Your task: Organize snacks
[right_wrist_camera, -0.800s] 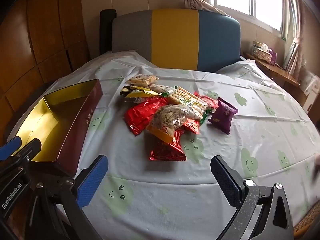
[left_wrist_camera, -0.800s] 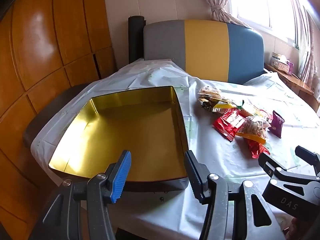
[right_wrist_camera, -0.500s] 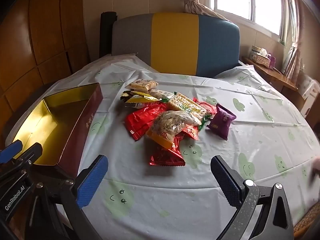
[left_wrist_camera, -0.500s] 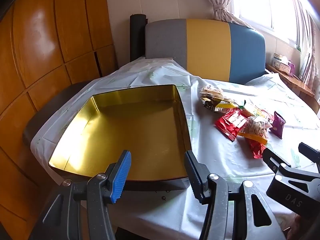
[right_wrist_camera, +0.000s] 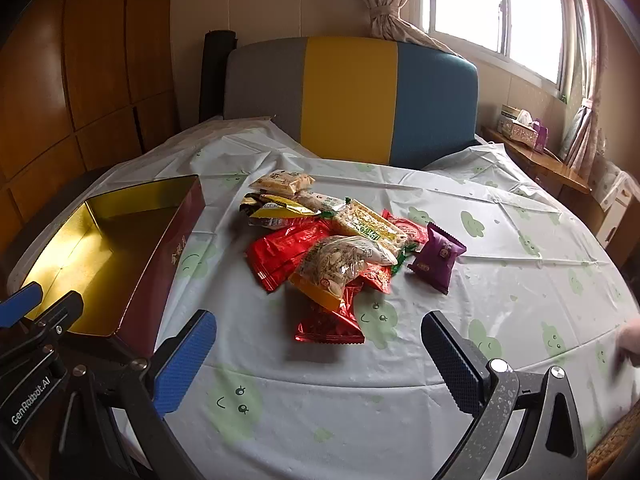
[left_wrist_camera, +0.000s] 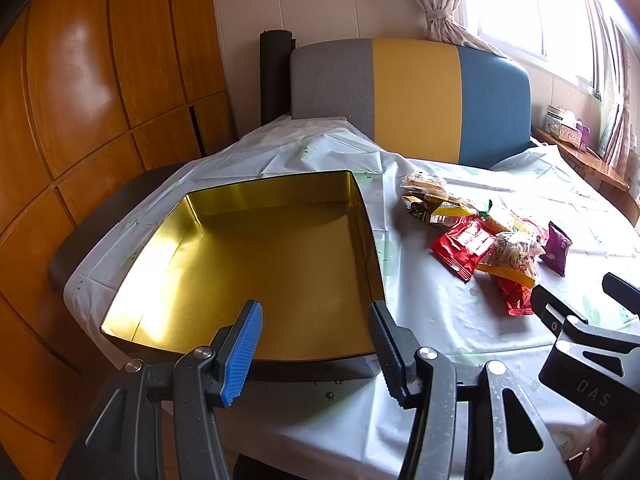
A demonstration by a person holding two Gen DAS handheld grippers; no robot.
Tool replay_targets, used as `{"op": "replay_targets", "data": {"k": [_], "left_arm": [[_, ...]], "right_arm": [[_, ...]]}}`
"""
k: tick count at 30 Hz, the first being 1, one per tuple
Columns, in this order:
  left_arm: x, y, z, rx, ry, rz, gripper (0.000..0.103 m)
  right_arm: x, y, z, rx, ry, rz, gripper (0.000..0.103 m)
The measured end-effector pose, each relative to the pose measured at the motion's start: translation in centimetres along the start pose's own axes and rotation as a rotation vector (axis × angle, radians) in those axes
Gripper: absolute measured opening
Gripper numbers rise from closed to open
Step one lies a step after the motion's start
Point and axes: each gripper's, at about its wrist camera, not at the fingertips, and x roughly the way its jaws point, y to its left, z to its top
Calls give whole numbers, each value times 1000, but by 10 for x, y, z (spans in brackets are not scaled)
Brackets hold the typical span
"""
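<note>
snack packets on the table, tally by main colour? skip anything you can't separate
Counted in the right wrist view; the pile overlaps, so more may be hidden.
Red: 4, e.g. the front foil packet
Yellow/gold: 2, e.g.
Clear or pale: 4, e.g. nut bag
Purple: 1
Total: 11
None in the tin.

The left gripper (left_wrist_camera: 316, 320) has a black frame with two angled arms. One finger carries a blue ribbed pad (left_wrist_camera: 244, 354); the other pad is black with the same ribs. Round silver screws sit at the joints of the arms, and triangular holes are cut in the frame. From the right wrist view, its side shows white letters "GenRobot.AI".

The right gripper (right_wrist_camera: 318, 346) has the same black build, with a blue pad of fine dotted texture and a black one opposite. Its frame has small pale speckles, silver screws and the grey letters "DAS".
</note>
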Motion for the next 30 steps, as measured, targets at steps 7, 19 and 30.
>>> {"op": "replay_targets", "data": {"k": [7,19,30], "left_arm": [[-6,1,-1,-1,-4,-1,56],[-30,2,-1,0,-52,3,56],[-35,0,-1,3,-58,-25,56]], "right_arm": [[-8,-2,3,2,-22,0,103],[-29,-3,5,-1,-80,8,103],[-38,-6,4,-6,-92,-11,103]]}}
